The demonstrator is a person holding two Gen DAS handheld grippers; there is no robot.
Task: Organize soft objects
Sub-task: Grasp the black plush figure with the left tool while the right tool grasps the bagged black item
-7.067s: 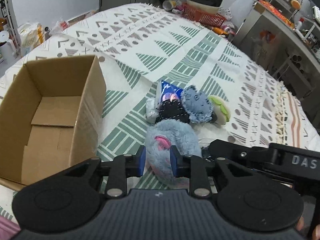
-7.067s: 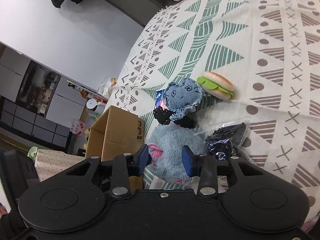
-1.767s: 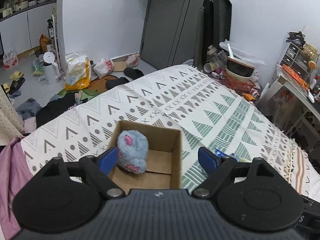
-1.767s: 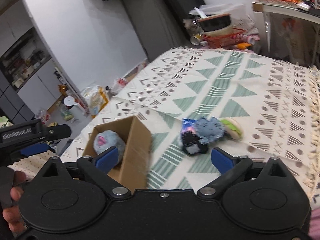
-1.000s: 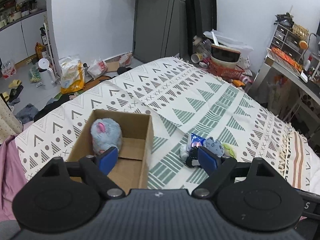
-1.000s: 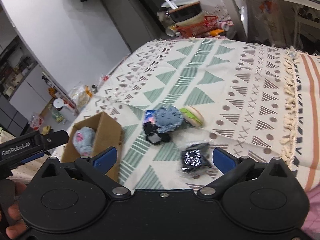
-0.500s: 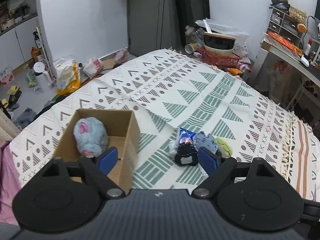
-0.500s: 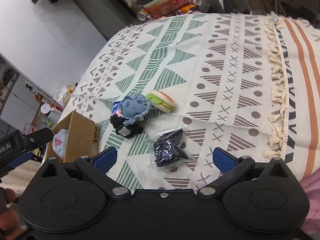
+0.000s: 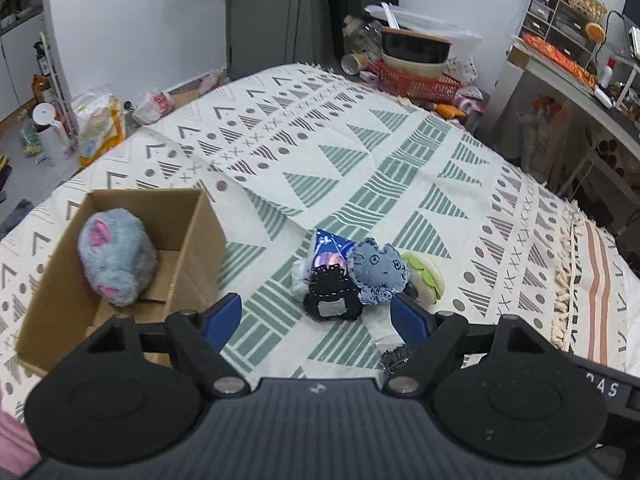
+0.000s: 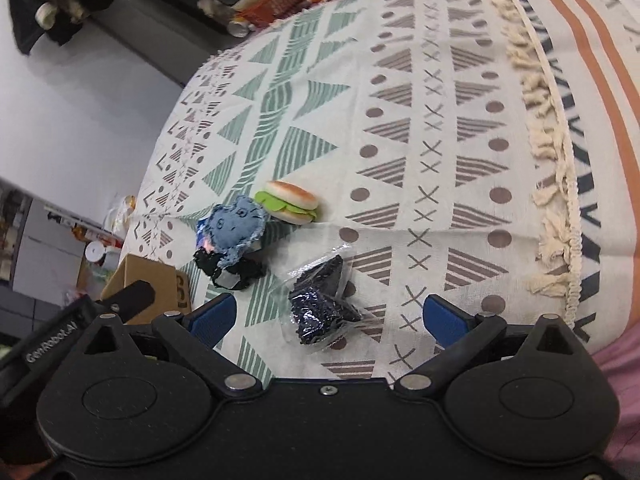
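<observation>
A grey-blue plush with pink ears [image 9: 114,258] lies inside the open cardboard box [image 9: 200,236] on the patterned bedspread. Right of the box sits a small heap: a denim plush [image 9: 378,270] [image 10: 236,230], a black patch toy [image 9: 330,300] [image 10: 232,270], a blue packet [image 9: 328,246] and a toy burger [image 9: 426,276] [image 10: 290,202]. A clear bag of dark cloth [image 10: 322,306] [image 9: 394,358] lies nearest. My left gripper [image 9: 316,318] hovers open over the heap. My right gripper [image 10: 328,318] stands open around the bag, above it.
The bedspread [image 9: 360,172] has a fringed edge [image 10: 548,184] on the right. Beyond the bed's far end stand a red basket with bowls [image 9: 414,76] and a cluttered desk [image 9: 576,68]. Bags and a white kettle [image 9: 50,130] sit on the floor at left.
Both grippers have dropped closer to the bed and shifted right toward the heap and the bag. The plush, gripped seven seconds ago, now rests in the box.
</observation>
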